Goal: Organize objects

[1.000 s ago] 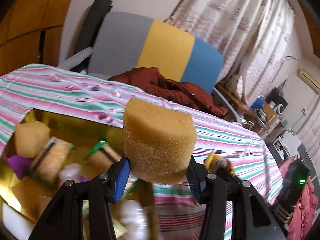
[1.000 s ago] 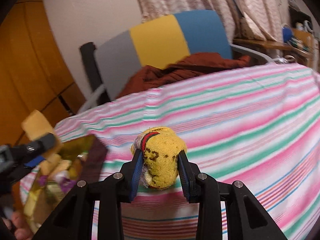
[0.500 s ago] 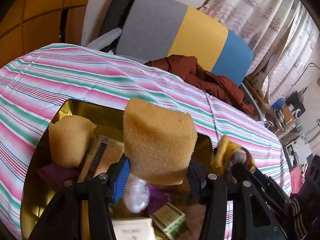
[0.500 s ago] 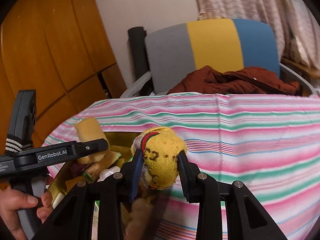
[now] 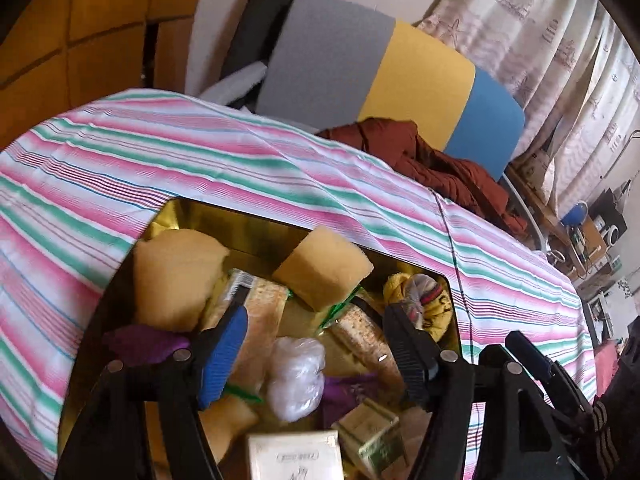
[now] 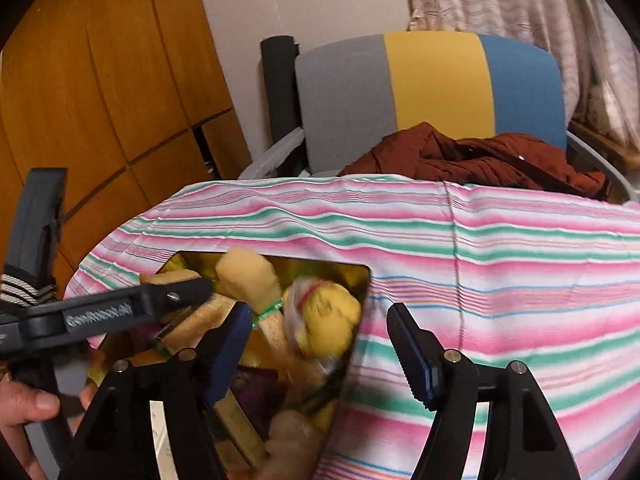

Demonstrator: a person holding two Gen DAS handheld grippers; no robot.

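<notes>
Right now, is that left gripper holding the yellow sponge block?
No, the left gripper stands open with nothing between its fingers; the sponge block lies in the gold box.

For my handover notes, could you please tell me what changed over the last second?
Both grippers opened: the left gripper let the sponge go, and the right gripper let the yellow sock go, both into the gold box. The striped tablecloth stayed as before.

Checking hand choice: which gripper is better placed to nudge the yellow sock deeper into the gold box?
Right gripper: open, with the yellow sock just ahead between its fingers, by the right wall of the gold box. The left gripper, also open, sits over its middle.
</notes>
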